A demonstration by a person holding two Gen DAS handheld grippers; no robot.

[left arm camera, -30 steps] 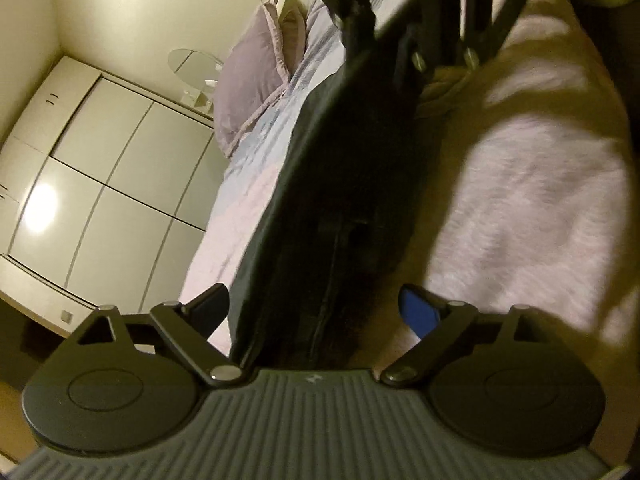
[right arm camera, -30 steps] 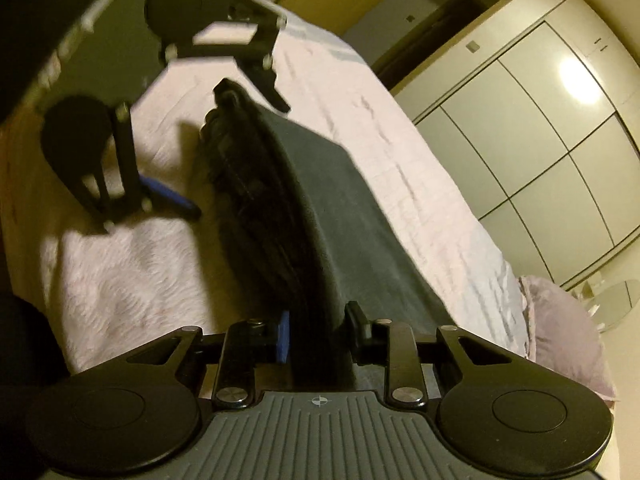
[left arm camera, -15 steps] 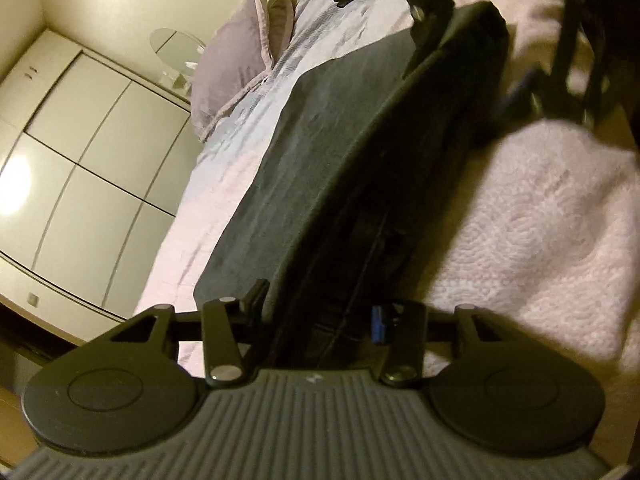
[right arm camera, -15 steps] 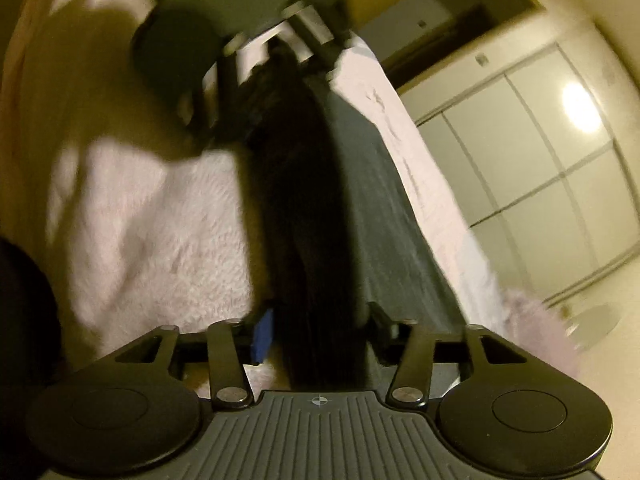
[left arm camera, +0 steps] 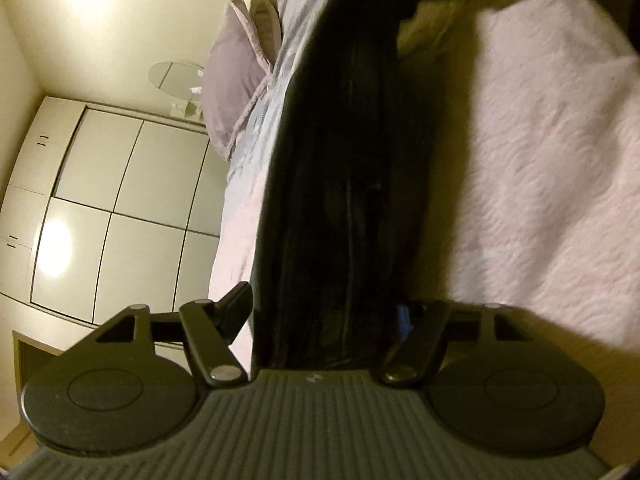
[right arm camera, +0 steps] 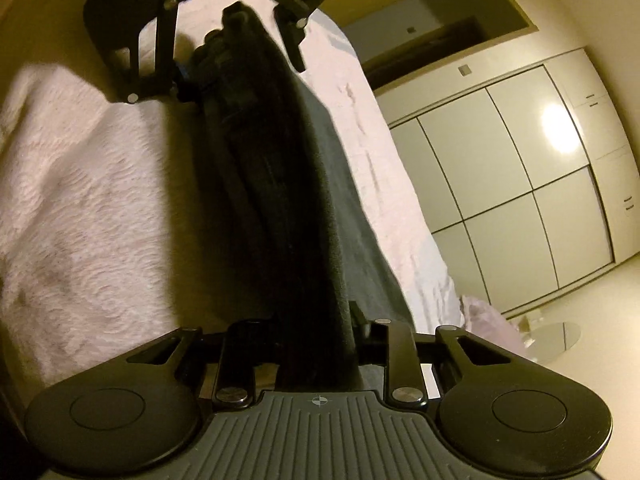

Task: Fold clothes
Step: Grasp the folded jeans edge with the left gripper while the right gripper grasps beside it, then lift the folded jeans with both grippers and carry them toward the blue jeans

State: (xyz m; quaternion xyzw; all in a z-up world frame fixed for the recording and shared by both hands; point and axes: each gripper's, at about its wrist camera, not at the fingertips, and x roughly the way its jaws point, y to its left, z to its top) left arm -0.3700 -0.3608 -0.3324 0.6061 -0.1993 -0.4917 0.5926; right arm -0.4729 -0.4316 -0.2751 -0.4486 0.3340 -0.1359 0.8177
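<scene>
Pink bedspread [left arm camera: 540, 140], lilac pillow [left arm camera: 228, 92], white wardrobe [right arm camera: 520, 184] (glossy doors), round mirror [left arm camera: 176, 76]

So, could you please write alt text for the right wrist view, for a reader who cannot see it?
A dark garment stretches along a pink bed between two grippers: the right gripper in the foreground is shut on its near end, and the left gripper sits around the far end. White wardrobe doors fill the right side.
</scene>
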